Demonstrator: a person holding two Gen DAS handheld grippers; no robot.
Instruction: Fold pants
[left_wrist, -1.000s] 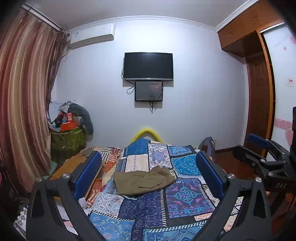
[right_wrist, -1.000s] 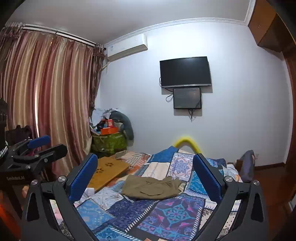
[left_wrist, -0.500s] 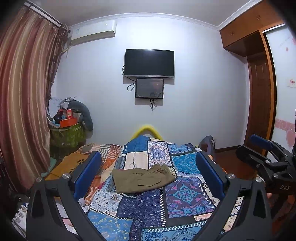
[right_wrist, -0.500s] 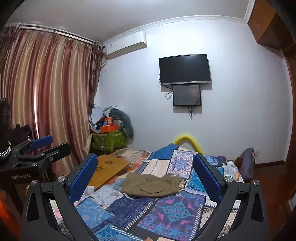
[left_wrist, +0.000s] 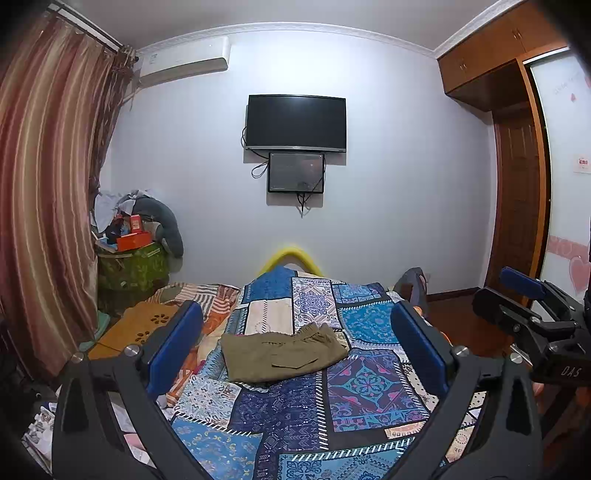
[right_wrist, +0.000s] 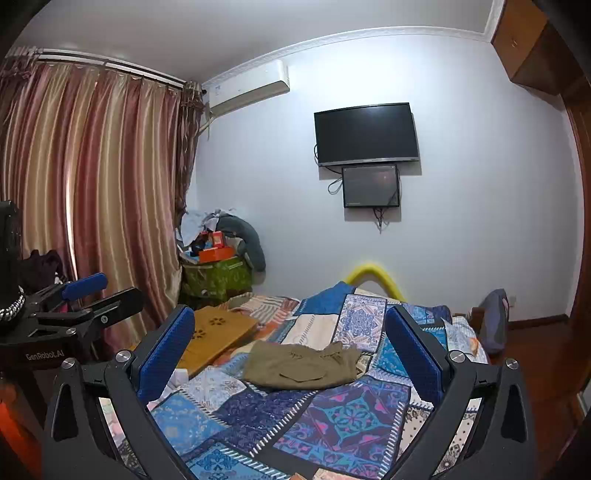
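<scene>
Olive-green pants (left_wrist: 280, 352) lie folded into a compact rectangle on the patchwork bedspread (left_wrist: 303, 417), pocket side up; in the right wrist view the pants (right_wrist: 303, 365) sit mid-bed. My left gripper (left_wrist: 295, 339) is held well back from the pants, open, with nothing between its blue pads (left_wrist: 177, 343). My right gripper (right_wrist: 290, 343) is also open and empty, held back above the near end of the bed. Each gripper shows at the edge of the other's view: the right gripper (left_wrist: 532, 306) and the left gripper (right_wrist: 92, 295).
A wooden lap table (right_wrist: 218, 336) lies on the bed's left side. A cluttered green box (left_wrist: 129, 262) stands by the striped curtain (left_wrist: 44, 206). A TV (left_wrist: 295, 123) hangs on the far wall, a wardrobe (left_wrist: 517, 184) at right, and a grey bag (right_wrist: 495, 317) beside the bed.
Both grippers have drifted slightly, so the scene shifts a little in each view. The pants lie unmoved and both grippers stay open.
</scene>
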